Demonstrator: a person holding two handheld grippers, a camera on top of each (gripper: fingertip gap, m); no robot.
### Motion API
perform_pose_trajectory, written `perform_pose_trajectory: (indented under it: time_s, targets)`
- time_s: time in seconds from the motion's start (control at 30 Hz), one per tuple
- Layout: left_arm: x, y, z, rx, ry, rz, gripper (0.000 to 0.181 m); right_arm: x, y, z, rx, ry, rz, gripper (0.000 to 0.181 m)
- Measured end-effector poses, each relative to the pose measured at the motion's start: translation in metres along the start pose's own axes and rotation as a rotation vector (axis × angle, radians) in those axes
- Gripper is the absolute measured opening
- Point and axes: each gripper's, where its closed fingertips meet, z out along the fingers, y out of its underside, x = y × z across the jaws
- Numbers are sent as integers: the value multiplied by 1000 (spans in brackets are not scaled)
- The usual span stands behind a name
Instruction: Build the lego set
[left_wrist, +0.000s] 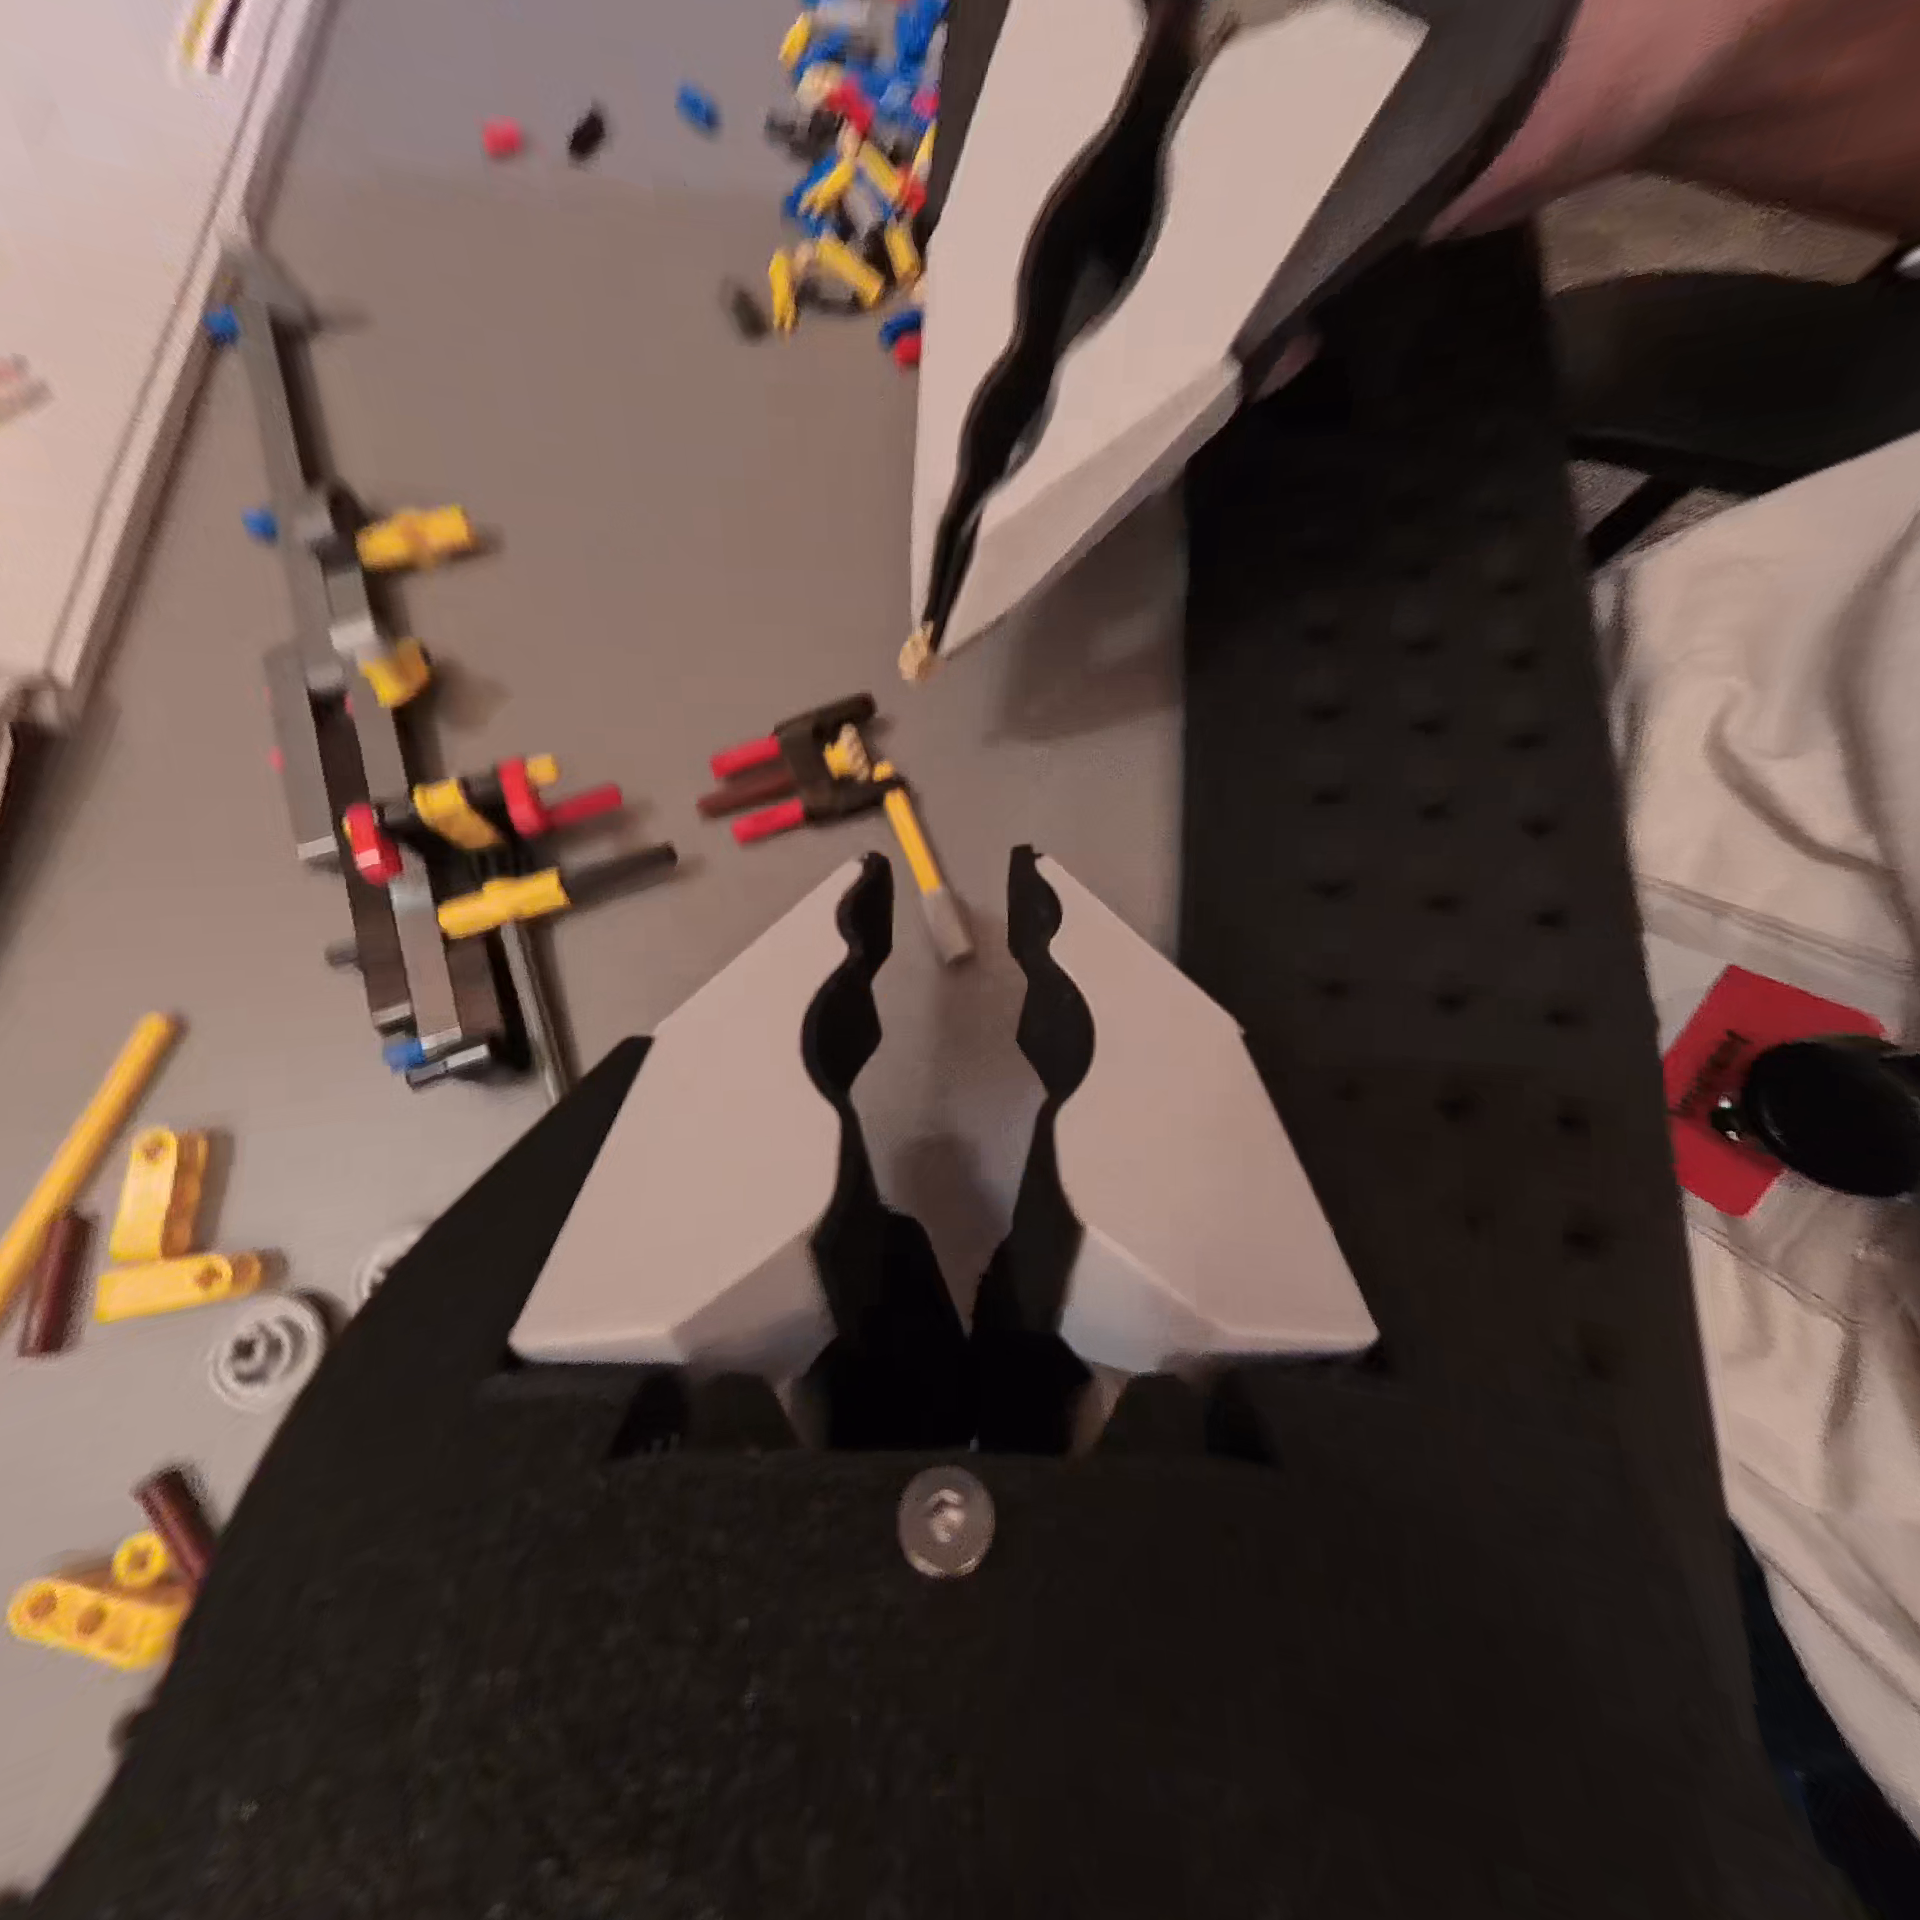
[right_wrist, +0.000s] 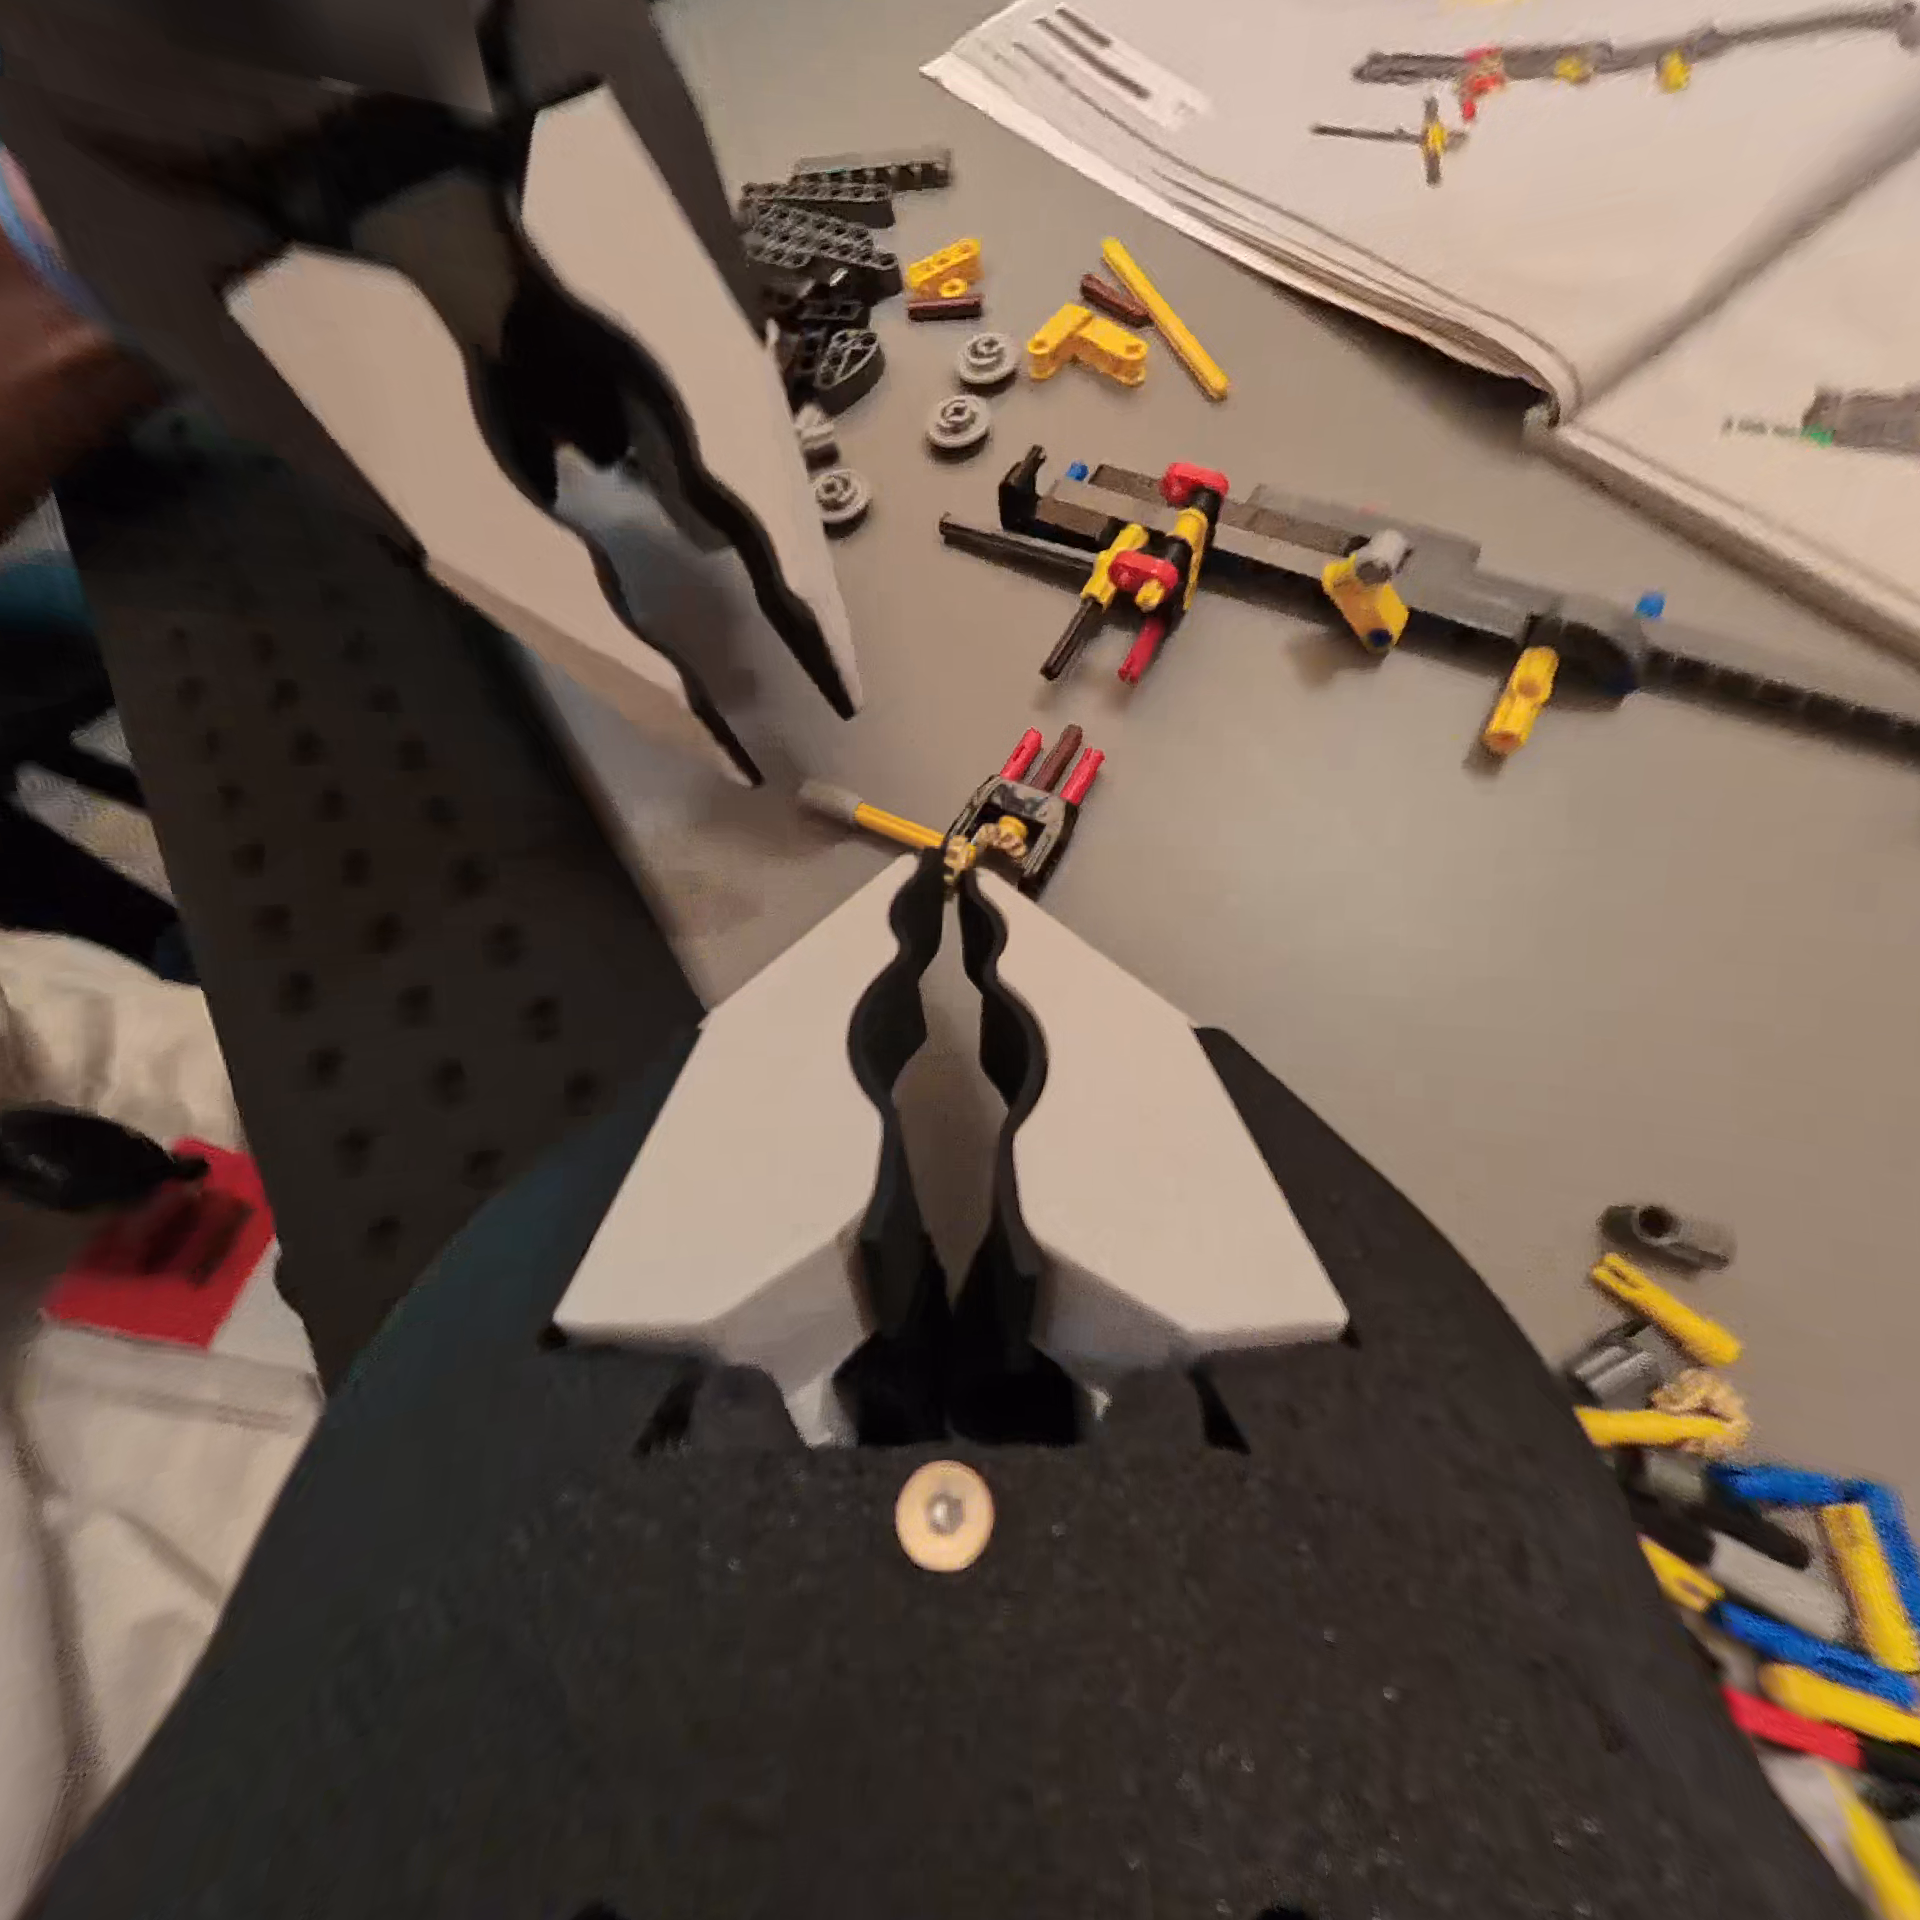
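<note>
A small black frame sub-assembly with red pins, a brown axle, a tan gear and a yellow axle with a grey end lies on the grey table; it also shows in the right wrist view. My left gripper is open and empty, its tips either side of the yellow axle's grey end. My right gripper is shut on a small tan piece, held just short of the frame. In the left wrist view the right gripper hangs over the frame with the tan piece at its tip.
A long grey beam assembly with yellow and red parts lies to the left. An open instruction booklet lies behind it. Loose part piles, yellow parts and dark beams lie around. A black perforated strip runs along the table's edge. Spacing between my two grippers at the tips: around 5 centimetres.
</note>
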Motion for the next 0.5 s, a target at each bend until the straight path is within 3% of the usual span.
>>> perform_pose_trajectory:
  time_s: [0.17, 0.33, 0.5]
  targets:
    - [1, 18, 14, -80, -37, -24, 24, 10, 6, 6, -43, 103, 91, 2]
    - [0, 21, 17, -98, -47, -32, 22, 10, 10, 14, -78, 135, 151, 2]
    - [-1, 21, 18, -78, -28, -80, 9, 16, 12, 16, -99, 205, 151, 1]
